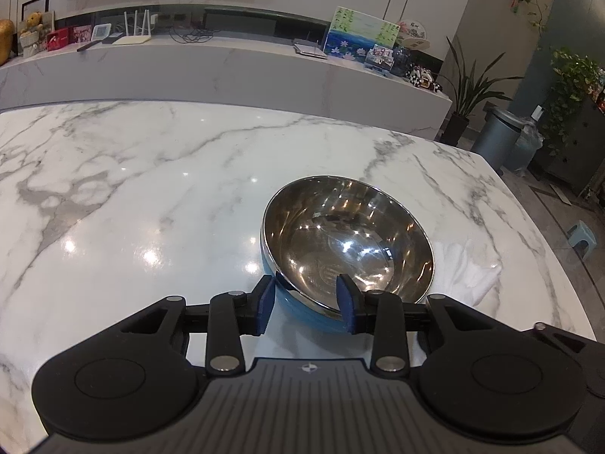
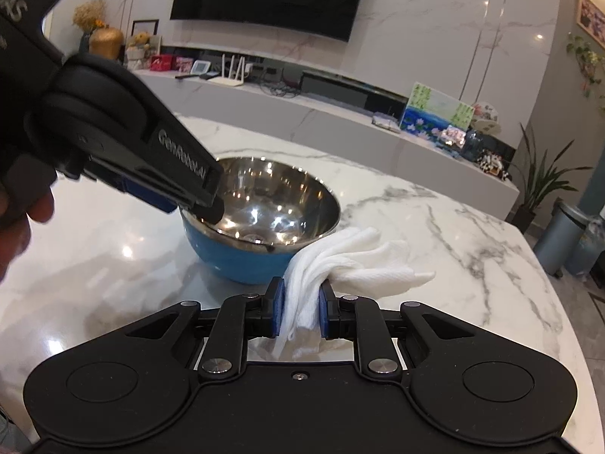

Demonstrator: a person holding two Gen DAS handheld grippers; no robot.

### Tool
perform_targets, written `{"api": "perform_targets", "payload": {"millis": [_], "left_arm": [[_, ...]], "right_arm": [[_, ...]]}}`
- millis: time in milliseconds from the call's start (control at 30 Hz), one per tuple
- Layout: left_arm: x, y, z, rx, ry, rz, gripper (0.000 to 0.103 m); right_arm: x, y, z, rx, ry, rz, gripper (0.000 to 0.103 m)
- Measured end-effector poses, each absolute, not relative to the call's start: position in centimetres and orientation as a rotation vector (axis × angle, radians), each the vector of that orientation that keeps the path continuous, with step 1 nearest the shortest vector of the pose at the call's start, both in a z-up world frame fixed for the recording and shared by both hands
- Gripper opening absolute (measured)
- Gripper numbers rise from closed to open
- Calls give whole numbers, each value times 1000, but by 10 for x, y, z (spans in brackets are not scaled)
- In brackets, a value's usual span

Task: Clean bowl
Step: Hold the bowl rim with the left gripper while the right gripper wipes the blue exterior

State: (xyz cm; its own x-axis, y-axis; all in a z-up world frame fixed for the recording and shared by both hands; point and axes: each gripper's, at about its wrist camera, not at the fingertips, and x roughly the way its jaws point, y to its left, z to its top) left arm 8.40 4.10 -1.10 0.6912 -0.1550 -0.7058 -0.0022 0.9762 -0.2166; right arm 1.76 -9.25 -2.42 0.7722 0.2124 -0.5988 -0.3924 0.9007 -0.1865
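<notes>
A steel bowl (image 1: 348, 238) with a blue outer shell (image 2: 242, 261) stands on the white marble table (image 1: 151, 189). My left gripper (image 1: 306, 302) is shut on its near wall, one pad outside on the blue shell and one inside on the steel. In the right wrist view this left gripper (image 2: 200, 208) reaches down from the upper left onto the bowl's rim. A crumpled white cloth (image 2: 359, 261) lies just right of the bowl, touching its side. My right gripper (image 2: 300, 312) is shut on the cloth's near end, raising it slightly. The cloth (image 1: 465, 276) also shows behind the bowl's right side.
A hand (image 2: 19, 219) holds the left gripper at the frame's left edge. The table's right edge (image 2: 559, 302) drops to the floor, where a grey bin (image 1: 495, 140) and a small stool (image 1: 584, 234) stand. A long marble console (image 1: 227, 72) runs behind the table.
</notes>
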Motion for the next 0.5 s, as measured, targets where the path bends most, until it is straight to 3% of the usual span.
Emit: {"api": "perform_targets", "payload": {"millis": [500], "left_arm": [[83, 37, -14, -163, 791, -83, 33]], "right_arm": [[26, -93, -34, -294, 649, 349, 16]]}}
